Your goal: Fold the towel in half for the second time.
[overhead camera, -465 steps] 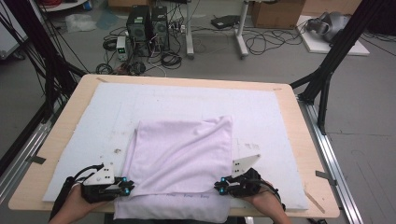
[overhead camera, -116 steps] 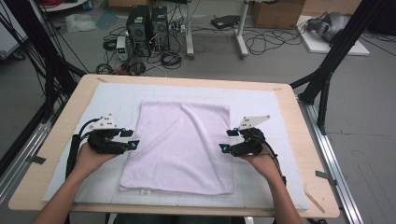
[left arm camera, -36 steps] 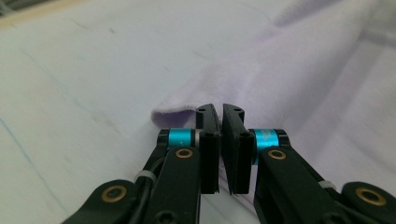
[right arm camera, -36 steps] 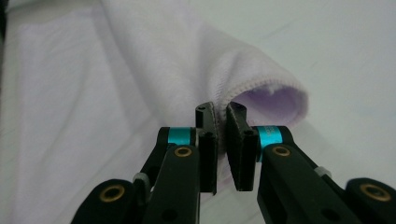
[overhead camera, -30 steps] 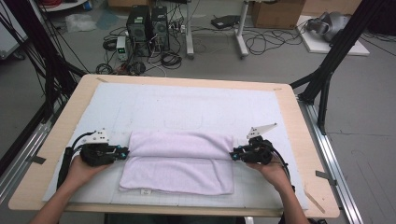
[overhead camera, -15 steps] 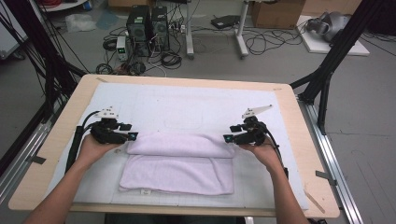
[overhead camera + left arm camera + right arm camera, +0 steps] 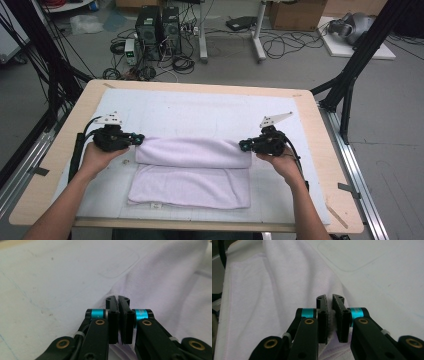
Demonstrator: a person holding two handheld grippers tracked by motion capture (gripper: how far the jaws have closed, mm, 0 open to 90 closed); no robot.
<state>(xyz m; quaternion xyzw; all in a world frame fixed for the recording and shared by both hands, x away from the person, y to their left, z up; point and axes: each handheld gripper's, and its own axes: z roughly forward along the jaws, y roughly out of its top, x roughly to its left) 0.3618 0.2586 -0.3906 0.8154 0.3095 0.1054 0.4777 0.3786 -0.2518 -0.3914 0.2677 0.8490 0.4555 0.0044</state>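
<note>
Now we see the pale towel (image 7: 192, 170) half-folded at the counter's (image 7: 320, 150) centre, on a white mat (image 7: 200, 112). Our left gripper (image 7: 140, 139), at nine o'clock of the fold, has just closed, pinching its edge; the right gripper (image 7: 242, 145), at three o'clock, has likewise just clamped cloth.

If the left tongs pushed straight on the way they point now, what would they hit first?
The folded lilac towel: the left tongs point across the table at its rolled left end, already shut on its edge. Beyond it, probably the right tongs.
</note>
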